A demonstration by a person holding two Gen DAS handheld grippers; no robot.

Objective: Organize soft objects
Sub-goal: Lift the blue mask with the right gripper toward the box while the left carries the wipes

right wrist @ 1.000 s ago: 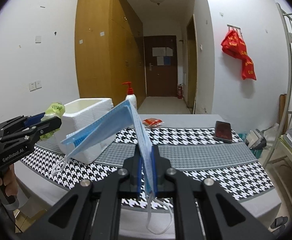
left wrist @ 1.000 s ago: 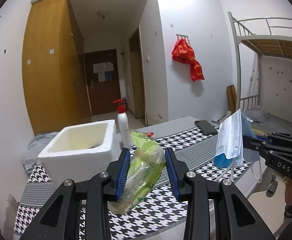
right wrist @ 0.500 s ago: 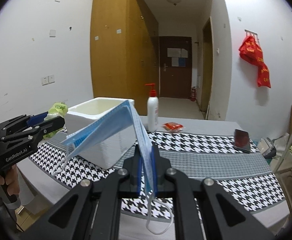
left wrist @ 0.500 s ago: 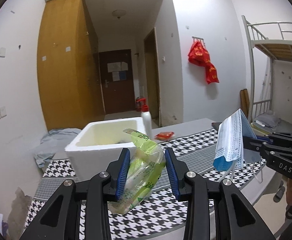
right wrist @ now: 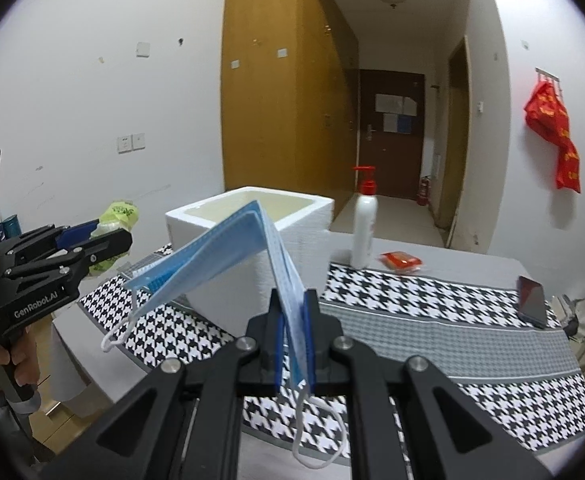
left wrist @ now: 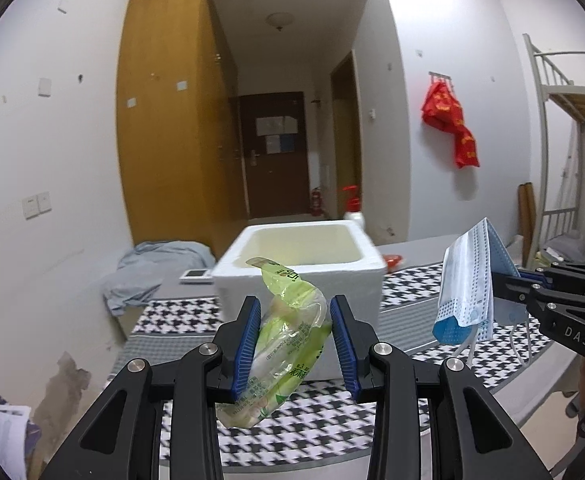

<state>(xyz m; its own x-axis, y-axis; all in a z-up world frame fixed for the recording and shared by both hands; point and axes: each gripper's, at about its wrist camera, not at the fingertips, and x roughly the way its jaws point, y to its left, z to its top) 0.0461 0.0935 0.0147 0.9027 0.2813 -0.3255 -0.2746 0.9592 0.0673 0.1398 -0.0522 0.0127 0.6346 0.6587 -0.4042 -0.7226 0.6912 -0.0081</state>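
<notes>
Left gripper [left wrist: 295,330] clamped on a green packet [left wrist: 288,336], blue pads pressing its crumpled sides, jaws held fairly wide by its bulk. Packet raised in the air in front of a white foam box [left wrist: 298,268], top flap curling up against the box's near rim.

Right gripper [right wrist: 292,322] pinched nearly closed on folded blue masks [right wrist: 228,256], fold peaking above the fingers, one half drooping left with an ear loop dangling, another loop hanging below the jaws. Masks likewise held aloft, short of the box [right wrist: 304,220] and to its right.

Box open-topped, standing on a houndstooth cloth [right wrist: 432,332] over the table. Behind the box, a white pump bottle [right wrist: 364,224] with red head; beside it a small red packet [right wrist: 400,260]; a dark phone [right wrist: 532,300] near the cloth's far right edge. Red bag [right wrist: 552,128] hanging from a wall hook.
</notes>
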